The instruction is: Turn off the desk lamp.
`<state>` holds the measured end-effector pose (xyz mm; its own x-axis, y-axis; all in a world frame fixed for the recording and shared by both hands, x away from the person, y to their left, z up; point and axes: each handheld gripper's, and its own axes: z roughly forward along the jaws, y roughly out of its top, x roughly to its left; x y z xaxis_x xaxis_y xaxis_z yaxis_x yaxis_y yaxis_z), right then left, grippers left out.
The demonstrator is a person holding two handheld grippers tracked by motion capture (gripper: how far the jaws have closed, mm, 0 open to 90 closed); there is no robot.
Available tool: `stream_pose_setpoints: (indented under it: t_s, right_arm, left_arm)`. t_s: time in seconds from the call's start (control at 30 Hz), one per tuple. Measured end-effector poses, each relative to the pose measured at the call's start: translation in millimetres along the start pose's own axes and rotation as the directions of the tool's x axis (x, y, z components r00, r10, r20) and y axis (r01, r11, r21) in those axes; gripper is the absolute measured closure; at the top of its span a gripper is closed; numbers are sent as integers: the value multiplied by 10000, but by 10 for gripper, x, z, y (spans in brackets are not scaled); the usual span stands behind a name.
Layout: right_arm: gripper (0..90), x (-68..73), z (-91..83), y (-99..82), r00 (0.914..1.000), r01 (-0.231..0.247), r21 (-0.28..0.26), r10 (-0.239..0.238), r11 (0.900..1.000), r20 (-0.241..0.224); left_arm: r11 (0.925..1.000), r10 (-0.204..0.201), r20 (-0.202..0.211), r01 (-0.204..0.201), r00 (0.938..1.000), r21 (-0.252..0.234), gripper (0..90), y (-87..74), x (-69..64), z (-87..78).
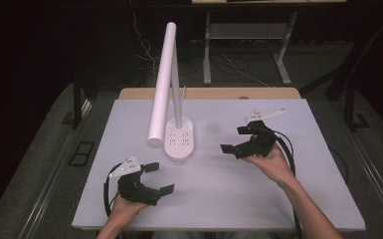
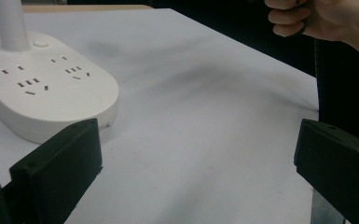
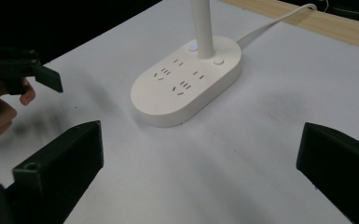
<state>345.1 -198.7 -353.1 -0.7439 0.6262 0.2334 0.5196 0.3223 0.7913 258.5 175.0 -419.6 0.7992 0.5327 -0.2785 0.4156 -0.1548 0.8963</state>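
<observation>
Lamp [image 1: 165, 79], one only, is standing mid-tabletop [image 1: 219, 189] on its oval socket base [image 1: 180, 139], a white cord [image 3: 270, 25] trailing behind. Two tools are flanking it: left tool [image 1: 155, 178] hovering near the front edge, right tool [image 1: 235, 139] beside the base, both gaping wide, gripping nothing

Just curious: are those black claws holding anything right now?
No. Both the left gripper and right gripper have open jaws with nothing between them; the lamp stands untouched.

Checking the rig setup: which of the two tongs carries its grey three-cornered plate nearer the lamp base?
The left tongs; their plate lies close beside the lamp base, while the right tongs' plate sits farther off.
</observation>
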Motion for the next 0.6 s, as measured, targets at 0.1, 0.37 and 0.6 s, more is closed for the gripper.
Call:
stream_pose_setpoints:
  t_s: [0.1,0.37,0.6]
  right_arm:
    - [6,15,-89,-107,9999,-125,-24,125,9999,-1]
    - [6,-1,-325,-436,9987,-518,-223,518,9984,-30]
    - [6,-36,-530,-783,9941,-1052,-529,1065,9930,227]
  left_arm:
    - [10000,20,3,-20,10000,5,0,0,-1,-1]
    - [9999,63,-23,-63,10000,108,0,1,-1,10]
    - [9999,34,-61,-34,10000,132,0,-3,-11,4]
